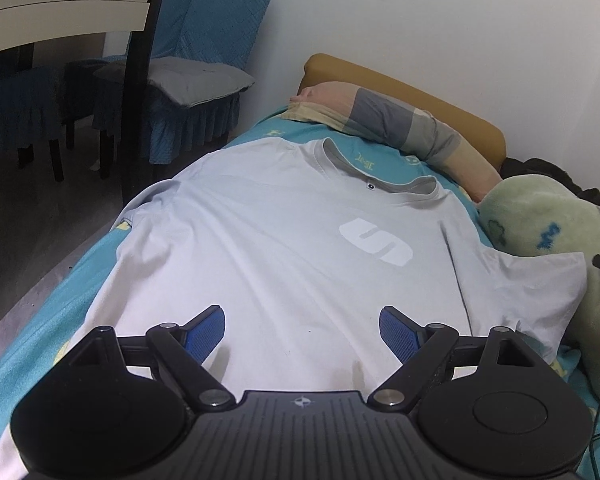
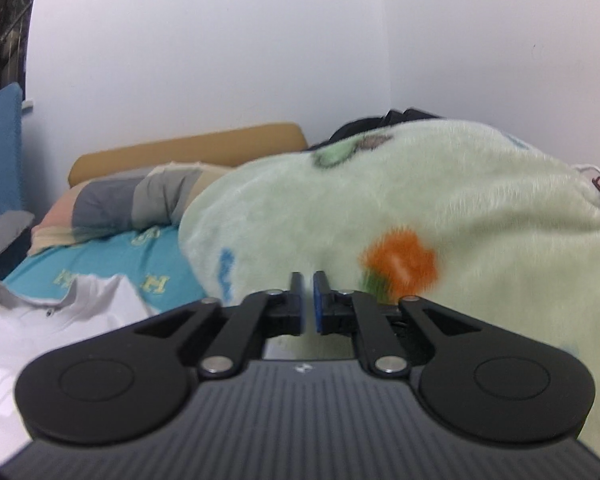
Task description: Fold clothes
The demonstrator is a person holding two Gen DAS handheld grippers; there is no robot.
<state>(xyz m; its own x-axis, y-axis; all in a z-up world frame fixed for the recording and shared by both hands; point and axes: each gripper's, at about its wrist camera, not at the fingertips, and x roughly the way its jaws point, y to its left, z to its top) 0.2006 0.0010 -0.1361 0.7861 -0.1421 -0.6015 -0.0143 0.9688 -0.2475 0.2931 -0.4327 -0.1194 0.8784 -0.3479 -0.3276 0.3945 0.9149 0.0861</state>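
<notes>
Left wrist view: our left gripper (image 1: 302,330) hangs with jaws wide apart, holding nothing, over the lower body of the pale T-shirt (image 1: 284,248), which lies flat on the bed (image 1: 40,344), collar toward the pillow (image 1: 396,124).
Right wrist view: our right gripper (image 2: 307,300) has jaws almost closed, gripping nothing, facing the fleece blanket (image 2: 420,220) beside the T-shirt.
Doing it well: we should pinch a single edge and keep the cloth smooth.
Containers: none seen.

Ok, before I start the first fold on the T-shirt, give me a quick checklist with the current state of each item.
1. T-shirt spread flat, front up, on the bed sheet: ok.
2. Left gripper open over the shirt's lower part: ok.
3. Right gripper open for a grasp: not ok, fingers nearly closed, empty.
4. Right gripper aimed at the shirt: not ok, it faces the fleece blanket.
5. Far sleeve free: cannot tell, it meets the blanket.
</notes>
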